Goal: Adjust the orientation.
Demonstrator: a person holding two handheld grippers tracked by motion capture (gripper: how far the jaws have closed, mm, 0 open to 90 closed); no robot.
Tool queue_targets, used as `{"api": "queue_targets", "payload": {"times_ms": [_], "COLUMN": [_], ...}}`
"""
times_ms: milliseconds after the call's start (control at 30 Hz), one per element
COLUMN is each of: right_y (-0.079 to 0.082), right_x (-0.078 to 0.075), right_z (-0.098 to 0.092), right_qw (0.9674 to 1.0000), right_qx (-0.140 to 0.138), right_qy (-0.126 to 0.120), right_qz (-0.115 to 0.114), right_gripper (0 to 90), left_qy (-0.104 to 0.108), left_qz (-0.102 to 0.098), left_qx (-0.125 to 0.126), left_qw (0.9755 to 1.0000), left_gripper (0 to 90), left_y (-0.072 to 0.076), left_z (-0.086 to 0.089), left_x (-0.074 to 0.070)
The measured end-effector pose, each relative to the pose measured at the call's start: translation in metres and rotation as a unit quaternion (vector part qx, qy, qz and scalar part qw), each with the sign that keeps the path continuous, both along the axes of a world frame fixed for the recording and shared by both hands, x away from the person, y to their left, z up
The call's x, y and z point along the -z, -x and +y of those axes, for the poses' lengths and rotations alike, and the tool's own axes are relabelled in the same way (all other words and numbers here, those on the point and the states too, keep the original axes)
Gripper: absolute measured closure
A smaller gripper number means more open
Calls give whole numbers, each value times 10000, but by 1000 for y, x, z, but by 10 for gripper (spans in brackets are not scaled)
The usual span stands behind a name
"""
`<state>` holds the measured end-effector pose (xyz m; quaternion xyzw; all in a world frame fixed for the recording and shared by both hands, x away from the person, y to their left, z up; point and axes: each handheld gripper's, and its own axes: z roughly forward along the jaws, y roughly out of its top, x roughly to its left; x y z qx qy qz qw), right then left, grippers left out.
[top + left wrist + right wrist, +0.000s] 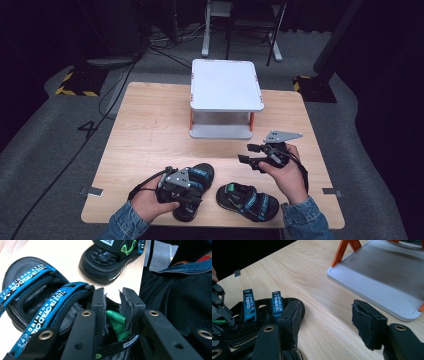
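The left gripper (112,312) pinches the green heel loop (117,323) of the left sandal (192,187) near the table's (150,130) front edge, the right gripper (252,154) hovers spread, and both sandals (likely bound for the shelf (226,85)) remain unplaced.

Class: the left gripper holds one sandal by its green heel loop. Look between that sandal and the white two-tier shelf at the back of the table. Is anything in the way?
Nothing visible: bare table lies between the left sandal and the shelf. The other sandal and the right gripper sit off to the side.
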<state>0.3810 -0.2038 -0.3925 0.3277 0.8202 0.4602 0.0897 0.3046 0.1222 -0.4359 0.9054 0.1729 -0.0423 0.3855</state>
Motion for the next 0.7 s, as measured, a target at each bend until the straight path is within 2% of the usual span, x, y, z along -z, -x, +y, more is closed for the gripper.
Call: {"api": "queue_targets", "payload": {"times_ms": [33, 67, 100, 133, 167, 200, 233, 267, 300, 333, 367, 433, 467, 500, 533, 567, 600, 633, 667, 700], "right_y": [0, 0, 0, 0, 0, 0, 0, 0, 0, 0, 0, 0, 1, 2, 3, 3, 5, 5, 6, 7], "right_x": [0, -1, -1, -1, -1, -1, -1, -1, -1, -1, -1, -1, -1, -2, -2, -2, -2, -2, -2, -2], "right_z": [0, -2, -3, -4, -4, -5, -5, -6, -7, -9, -11, -14, -16, -23, -26, -26, -32, -35, -37, -40], "right_qw": [10000, 10000, 10000, 10000, 10000, 9999, 9999, 9999, 9999, 9998, 9998, 9997, 9996, 9994, 9991, 9991, 9988, 9985, 9982, 9980], "right_qx": [0, 40, 57, 72, 72, 104, 104, 101, 96, 93, 121, 165, 205, 286, 334, 334, 415, 471, 518, 553], "right_qy": [0, -21, -54, -57, -57, -79, -79, -100, -99, -148, -145, -144, -163, -203, -238, -238, -260, -270, -279, -278], "right_qz": [0, 4, 7, 13, 13, 22, 22, 25, 40, 69, 64, 69, 70, 70, 79, 79, 86, 84, 89, 91], "right_gripper": [409, 407, 407, 405, 405, 403, 403, 402, 400, 399, 399, 398, 398, 398, 398, 398, 397, 397, 397, 397], "left_qy": [19, 63, 171, 284, 284, 274, 274, 241, 160, -166, -306, -388, -434, -548, -672, -672, -938, -953, -1017, -1137], "left_qz": [-75, -117, -79, -131, -131, -300, -300, -391, -484, -683, -711, -681, -622, -505, -499, -499, -507, -540, -653, -763], "left_qx": [-58, -121, -161, -263, -263, -451, -451, -576, -765, -1069, -1128, -1121, -1063, -857, -753, -753, -660, -660, -655, -675], "left_qw": [10000, 9998, 9997, 9992, 9992, 9982, 9982, 9973, 9958, 9918, 9906, 9906, 9914, 9935, 9936, 9936, 9921, 9918, 9905, 9883], "left_gripper": [700, 603, 582, 556, 503, 456, 422, 422, 394, 346, 341, 344, 344, 345, 359, 356, 346, 345, 367, 454], "left_y": [0, -1, -2, -2, -2, -4, -4, -5, -7, -13, -15, -17, -19, -20, -21, -21, -24, -26, -27, -28], "left_z": [2, 4, 6, 9, 9, 13, 13, 14, 16, 18, 19, 19, 18, 15, 13, 13, 8, 7, 6, 6], "left_x": [-1, -3, -5, -9, -9, -12, -12, -12, -12, -7, -4, -2, 1, 4, 6, 6, 10, 12, 12, 12]}}
